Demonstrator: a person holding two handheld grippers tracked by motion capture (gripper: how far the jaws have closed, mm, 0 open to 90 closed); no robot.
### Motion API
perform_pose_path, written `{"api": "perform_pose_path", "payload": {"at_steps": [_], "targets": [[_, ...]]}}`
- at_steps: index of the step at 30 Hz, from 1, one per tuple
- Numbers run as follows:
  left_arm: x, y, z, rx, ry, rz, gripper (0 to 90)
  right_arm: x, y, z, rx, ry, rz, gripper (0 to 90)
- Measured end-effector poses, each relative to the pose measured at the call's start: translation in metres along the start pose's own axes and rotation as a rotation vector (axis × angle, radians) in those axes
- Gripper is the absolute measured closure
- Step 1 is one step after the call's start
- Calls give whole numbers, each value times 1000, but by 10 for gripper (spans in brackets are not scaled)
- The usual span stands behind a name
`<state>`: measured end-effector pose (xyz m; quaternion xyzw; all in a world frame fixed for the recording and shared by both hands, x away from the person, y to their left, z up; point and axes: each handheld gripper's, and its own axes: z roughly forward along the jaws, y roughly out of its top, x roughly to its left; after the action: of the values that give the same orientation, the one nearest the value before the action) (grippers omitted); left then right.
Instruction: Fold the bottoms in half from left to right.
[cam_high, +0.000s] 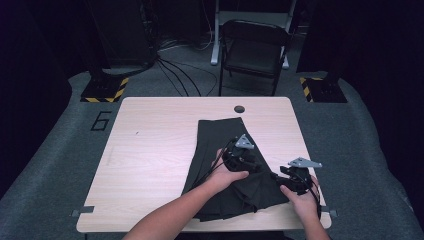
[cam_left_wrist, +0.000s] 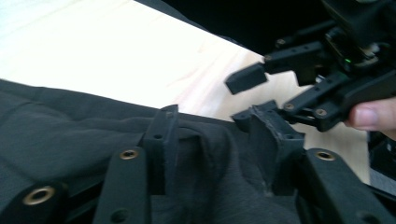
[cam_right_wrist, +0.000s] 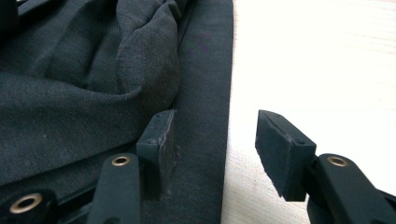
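A dark grey garment (cam_high: 220, 145) lies folded lengthwise on the right half of the light wooden table (cam_high: 150, 150). My left gripper (cam_high: 261, 169) rests on its near right part, pointing towards the right gripper. In the left gripper view its jaws (cam_left_wrist: 215, 135) stand apart, with a raised fold of the cloth (cam_left_wrist: 70, 126) between them and not pinched. My right gripper (cam_high: 278, 178) is at the garment's right edge. In the right gripper view it (cam_right_wrist: 219, 140) is open and straddles the cloth's edge (cam_right_wrist: 205, 70), one jaw over cloth, the other over bare wood. The right gripper (cam_left_wrist: 245, 95) faces the left one closely.
A round cable hole (cam_high: 239, 108) sits near the table's far edge. A dark folding chair (cam_high: 252, 50) stands behind the table, with cables on the floor. The table's right edge (cam_high: 307, 150) runs close to the right hand.
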<state>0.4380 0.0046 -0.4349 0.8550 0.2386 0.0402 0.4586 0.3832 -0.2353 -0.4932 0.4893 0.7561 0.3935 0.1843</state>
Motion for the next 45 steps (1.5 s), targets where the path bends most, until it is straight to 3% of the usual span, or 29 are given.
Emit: {"api": "perform_pose_path", "payload": {"at_steps": [3,9,15,20,26,32,37,45], "targets": [[6,2,-8,-21,16,-16,487,1,1,0,-1,0,-5,470],[16,0,-32,-42,73,4,468,9,7,-5,-28,8,-22,460],[37,-18,-50,-37,117,-45,473,25,16,-9,-38,44,-63,459],[50,-32,-54,-21,155,-77,479,46,29,-13,-59,111,-94,459],[66,-47,-59,-24,199,-120,479,79,40,-10,-45,191,-185,462],[75,-57,-64,-10,227,-136,480,103,46,1,-31,248,-204,454],[79,-64,-67,-13,236,-155,480,121,39,9,-9,237,-261,418],[83,-69,-71,-8,244,-158,480,129,29,22,19,215,-319,383]]}}
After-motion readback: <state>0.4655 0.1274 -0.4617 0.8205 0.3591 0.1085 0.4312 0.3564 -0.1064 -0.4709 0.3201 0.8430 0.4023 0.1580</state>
